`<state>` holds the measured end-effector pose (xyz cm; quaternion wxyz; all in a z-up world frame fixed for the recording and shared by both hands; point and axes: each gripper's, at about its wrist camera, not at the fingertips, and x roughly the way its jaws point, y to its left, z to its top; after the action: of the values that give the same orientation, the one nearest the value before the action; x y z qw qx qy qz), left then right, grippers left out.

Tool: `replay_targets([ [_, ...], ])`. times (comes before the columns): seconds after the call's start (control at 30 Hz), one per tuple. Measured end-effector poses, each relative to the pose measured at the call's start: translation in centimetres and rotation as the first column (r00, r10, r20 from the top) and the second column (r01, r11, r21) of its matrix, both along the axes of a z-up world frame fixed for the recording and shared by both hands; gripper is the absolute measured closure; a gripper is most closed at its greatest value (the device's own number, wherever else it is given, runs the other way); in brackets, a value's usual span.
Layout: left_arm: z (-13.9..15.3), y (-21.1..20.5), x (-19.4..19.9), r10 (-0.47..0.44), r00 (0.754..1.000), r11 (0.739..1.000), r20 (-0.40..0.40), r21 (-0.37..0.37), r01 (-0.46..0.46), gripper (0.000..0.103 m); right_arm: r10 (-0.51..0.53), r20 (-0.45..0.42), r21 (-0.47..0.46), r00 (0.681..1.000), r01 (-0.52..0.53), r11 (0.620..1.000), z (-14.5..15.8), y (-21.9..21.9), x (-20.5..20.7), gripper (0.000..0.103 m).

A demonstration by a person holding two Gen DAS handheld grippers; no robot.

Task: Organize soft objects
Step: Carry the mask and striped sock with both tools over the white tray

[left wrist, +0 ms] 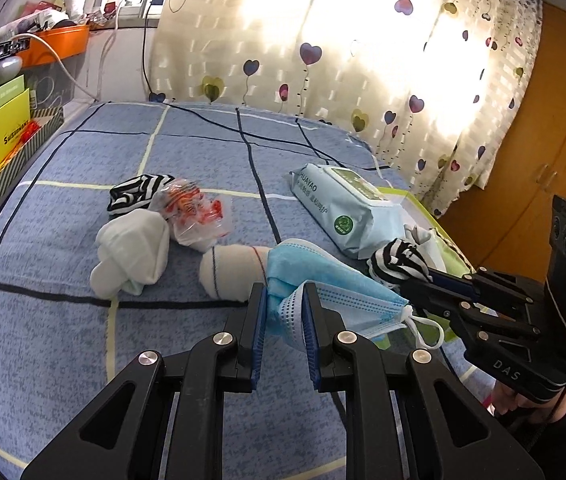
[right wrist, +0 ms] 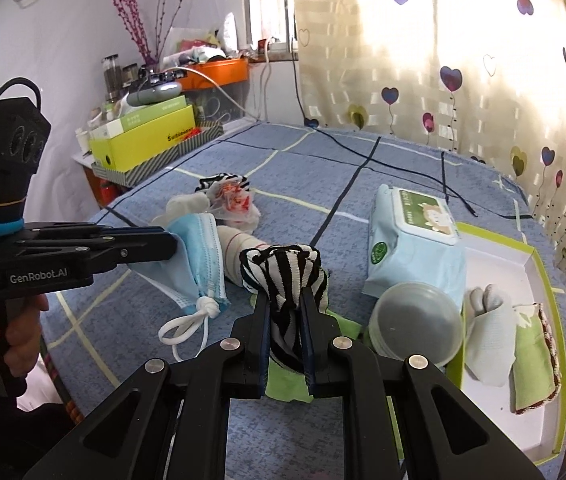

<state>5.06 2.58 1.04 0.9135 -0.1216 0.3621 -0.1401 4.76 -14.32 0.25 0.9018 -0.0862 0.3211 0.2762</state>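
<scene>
Got both lifted off the bed (left wrist: 63, 340): left claw (left wrist: 283, 300) clamped on the blue face mask (left wrist: 323, 280), right claw (right wrist: 285, 308) clenched on the striped sock (right wrist: 283, 268). Next I'd say carry them to the green-rimmed box (right wrist: 543, 280) at the bed's right edge.

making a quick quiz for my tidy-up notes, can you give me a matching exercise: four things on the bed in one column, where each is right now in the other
Things:
1. blue face mask
2. striped sock
3. wet wipes pack
4. green cloth

Places:
A. lying in the white tray
B. in the right gripper
C. resting on the tray's edge
D. in the left gripper

Pairs: 1-D, 2-B, 3-C, 4-A
</scene>
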Motion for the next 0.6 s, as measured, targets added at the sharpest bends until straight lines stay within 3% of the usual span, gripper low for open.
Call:
replay_targets([
  [0.6,1.5,-3.2,1.9,-0.079,0.996,0.997,0.031,0.02,0.078,0.085,-0.099,0.047,0.018,0.994,0.098,0.995,1.5,-3.7,0.0,0.09],
])
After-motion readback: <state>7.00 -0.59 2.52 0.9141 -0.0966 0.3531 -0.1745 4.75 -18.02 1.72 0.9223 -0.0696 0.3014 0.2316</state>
